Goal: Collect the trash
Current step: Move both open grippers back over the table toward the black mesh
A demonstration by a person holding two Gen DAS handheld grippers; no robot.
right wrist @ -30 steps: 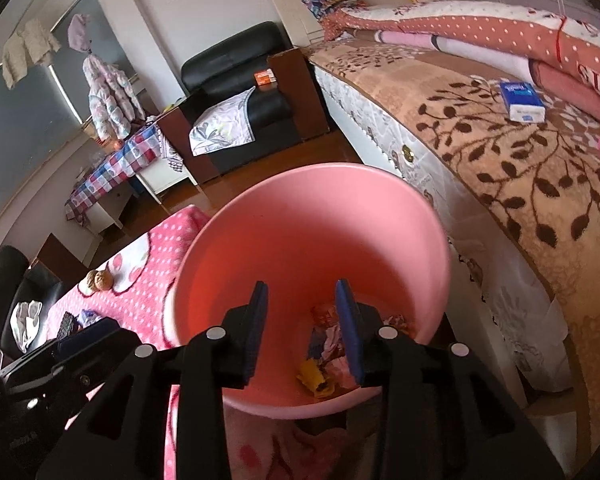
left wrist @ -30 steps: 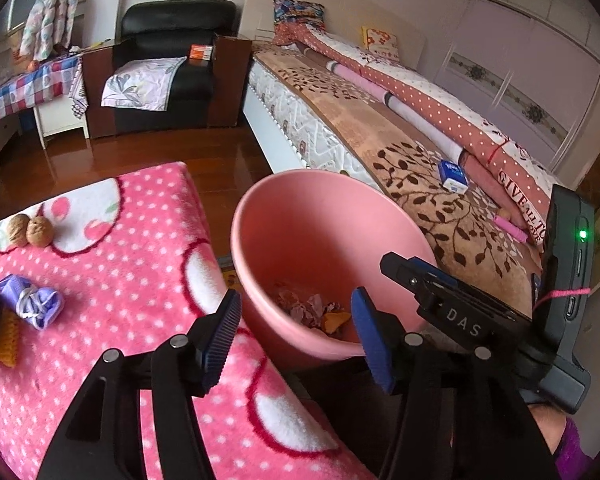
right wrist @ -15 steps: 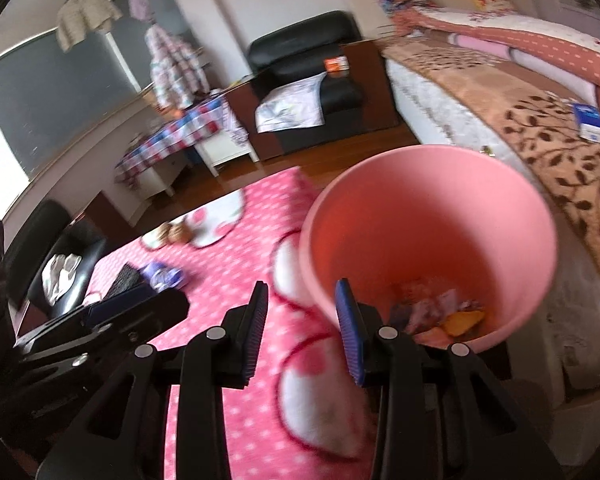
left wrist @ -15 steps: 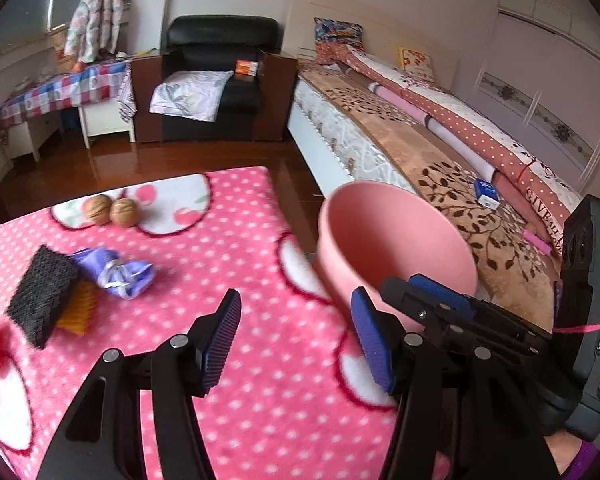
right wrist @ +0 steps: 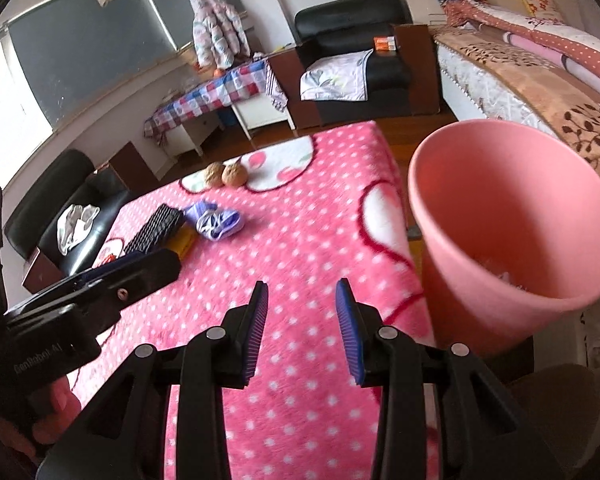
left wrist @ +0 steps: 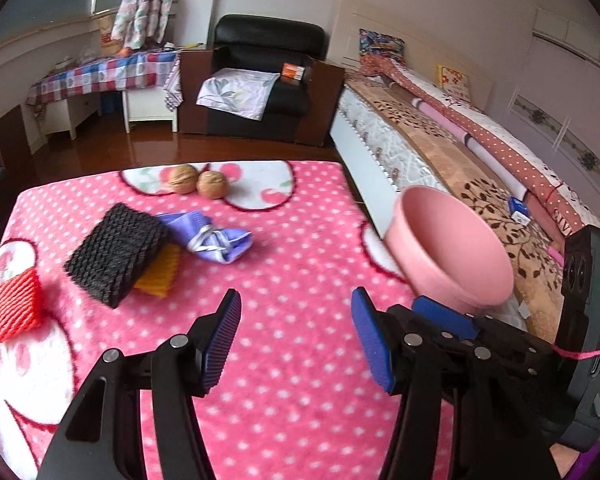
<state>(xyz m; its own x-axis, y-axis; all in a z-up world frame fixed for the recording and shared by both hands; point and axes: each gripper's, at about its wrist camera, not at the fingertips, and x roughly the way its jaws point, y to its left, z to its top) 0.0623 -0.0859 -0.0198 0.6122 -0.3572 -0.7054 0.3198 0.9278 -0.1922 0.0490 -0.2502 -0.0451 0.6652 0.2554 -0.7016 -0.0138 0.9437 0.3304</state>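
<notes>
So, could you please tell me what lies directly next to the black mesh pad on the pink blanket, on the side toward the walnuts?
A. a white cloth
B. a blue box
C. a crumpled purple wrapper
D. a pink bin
C: the crumpled purple wrapper lies right beside the black mesh pad, between it and the two walnuts, in the left wrist view.

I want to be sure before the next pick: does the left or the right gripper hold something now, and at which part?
Nothing is held. The left gripper and the right gripper both stand open over the pink blanket, with nothing between their fingers.
</notes>
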